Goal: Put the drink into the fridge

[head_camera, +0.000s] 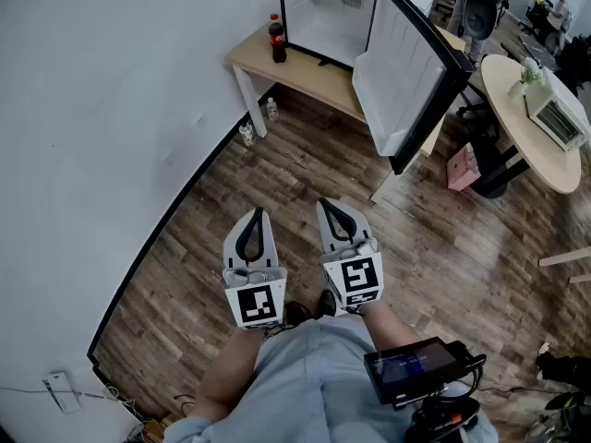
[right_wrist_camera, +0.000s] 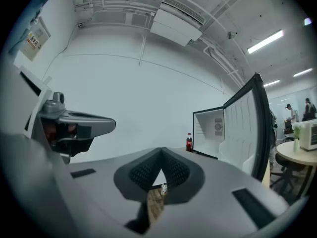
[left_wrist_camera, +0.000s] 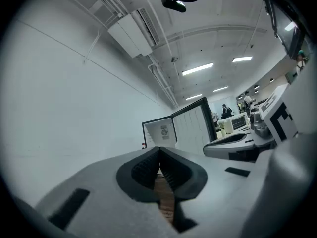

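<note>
Head view: left claw (head_camera: pixel 258 213) and right claw (head_camera: pixel 326 204) held level over the floor (head_camera: pixel 277 169).
Both claws are closed, empty; the drink (head_camera: pixel 276 40) stands on the bench (head_camera: pixel 305 75), just beside the open fridge (head_camera: pixel 323 12).

My right gripper (right_wrist_camera: pixel 161 150) points level with its jaws closed tip to tip and nothing between them; only a strip of wood floor (right_wrist_camera: pixel 154 206) shows through the gap below the tips. Past the tips, a dark bottle (right_wrist_camera: pixel 188 142) with a red cap stands upright just left of the fridge (right_wrist_camera: pixel 210 132), whose door (right_wrist_camera: pixel 246 128) is swung wide open to the right. My left gripper (right_wrist_camera: pixel 74 125) sits at the left, against the white wall (right_wrist_camera: pixel 124 93).
</note>
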{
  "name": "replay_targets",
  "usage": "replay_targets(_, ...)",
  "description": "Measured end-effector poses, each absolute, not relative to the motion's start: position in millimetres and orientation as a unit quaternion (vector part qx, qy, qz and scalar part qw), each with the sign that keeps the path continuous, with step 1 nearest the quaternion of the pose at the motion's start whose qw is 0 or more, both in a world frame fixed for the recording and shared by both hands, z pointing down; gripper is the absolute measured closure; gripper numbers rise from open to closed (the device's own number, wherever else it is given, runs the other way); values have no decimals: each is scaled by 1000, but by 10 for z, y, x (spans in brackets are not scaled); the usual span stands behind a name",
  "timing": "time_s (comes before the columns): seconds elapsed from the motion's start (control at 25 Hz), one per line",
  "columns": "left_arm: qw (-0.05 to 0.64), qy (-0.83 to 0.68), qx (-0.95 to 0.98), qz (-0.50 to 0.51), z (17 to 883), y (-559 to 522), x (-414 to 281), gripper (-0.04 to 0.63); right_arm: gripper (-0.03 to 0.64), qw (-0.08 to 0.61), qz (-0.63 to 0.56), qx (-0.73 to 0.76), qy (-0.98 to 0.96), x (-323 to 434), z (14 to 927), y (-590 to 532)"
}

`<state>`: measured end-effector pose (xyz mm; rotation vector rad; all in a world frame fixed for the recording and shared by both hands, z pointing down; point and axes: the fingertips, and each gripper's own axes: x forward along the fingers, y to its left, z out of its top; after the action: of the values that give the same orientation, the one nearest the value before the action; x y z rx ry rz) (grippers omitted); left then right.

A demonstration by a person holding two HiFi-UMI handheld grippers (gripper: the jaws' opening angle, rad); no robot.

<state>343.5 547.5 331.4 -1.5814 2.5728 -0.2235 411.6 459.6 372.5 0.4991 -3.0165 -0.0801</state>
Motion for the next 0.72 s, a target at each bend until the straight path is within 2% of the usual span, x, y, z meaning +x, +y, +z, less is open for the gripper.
replay_targets(0.28, 55, 854, -512, -74, 3356, 5330, 3495, 588, 612, 25, -25, 149, -988, 4165, 3722, 4469)
replay_targets(0.44, 57, 858, -505, -77, 3398, 5248, 3539, 588, 611, 41, -25, 138, -989, 4206, 3801, 4394)
replay_targets(0.6, 52, 863, -497, -77, 3455, 5179, 3493, 588, 607, 11, -22, 118, -993, 4110, 3787, 4336)
replay_targets(0.68, 49, 864, -495, -79, 3479, 5141, 3428, 588, 449, 12, -20, 114, -993, 4044, 3793, 4291)
replay_targets(0.72, 47, 865, -494, -78, 3487, 5119, 3380, 588, 405, 15, -20, 114, -993, 3998, 3800, 4257)
